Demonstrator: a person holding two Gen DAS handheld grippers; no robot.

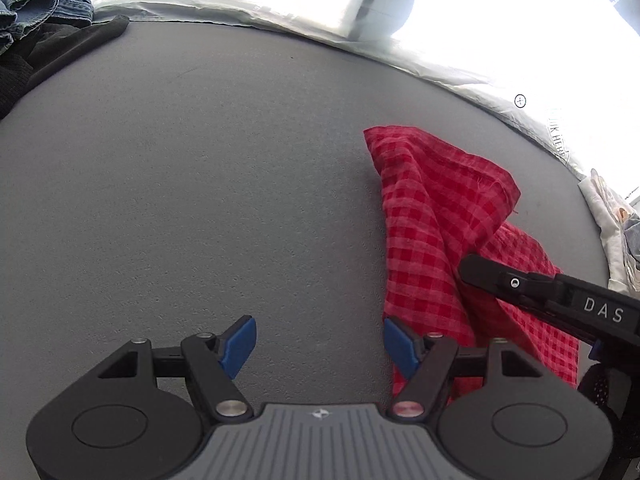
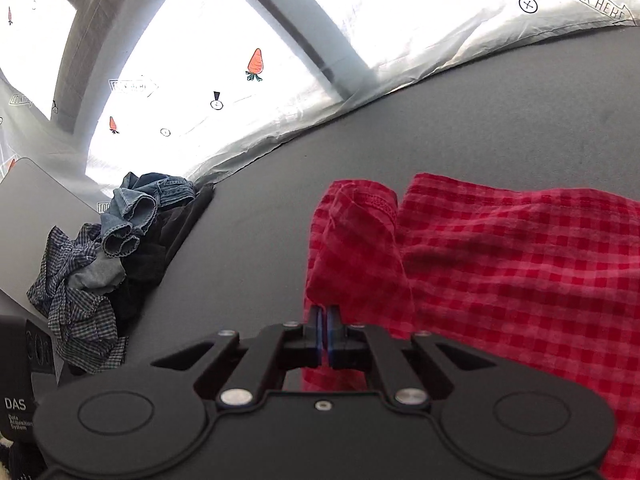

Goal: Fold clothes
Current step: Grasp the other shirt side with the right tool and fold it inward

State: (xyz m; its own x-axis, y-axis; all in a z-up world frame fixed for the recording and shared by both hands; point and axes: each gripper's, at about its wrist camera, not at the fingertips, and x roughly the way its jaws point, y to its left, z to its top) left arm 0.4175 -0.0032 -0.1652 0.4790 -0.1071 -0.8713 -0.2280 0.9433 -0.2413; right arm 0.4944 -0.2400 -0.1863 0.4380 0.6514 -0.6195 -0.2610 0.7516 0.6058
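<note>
A red checked garment [image 1: 436, 224] lies bunched on the grey table [image 1: 200, 180], right of centre in the left wrist view. My left gripper [image 1: 320, 340] is open and empty, its right blue pad at the cloth's left edge. My right gripper [image 2: 325, 320] is shut on a fold of the red checked garment [image 2: 500, 264], which spreads to the right. The right gripper's black body [image 1: 560, 300] shows over the cloth in the left wrist view.
A heap of clothes, with denim [image 2: 136, 216], a dark checked shirt [image 2: 76, 292] and a black piece [image 2: 168, 240], lies at the table's far left corner; it also shows in the left wrist view [image 1: 40, 12]. A white printed sheet [image 2: 360, 60] backs the table. More fabric [image 1: 616, 224] lies at the right edge.
</note>
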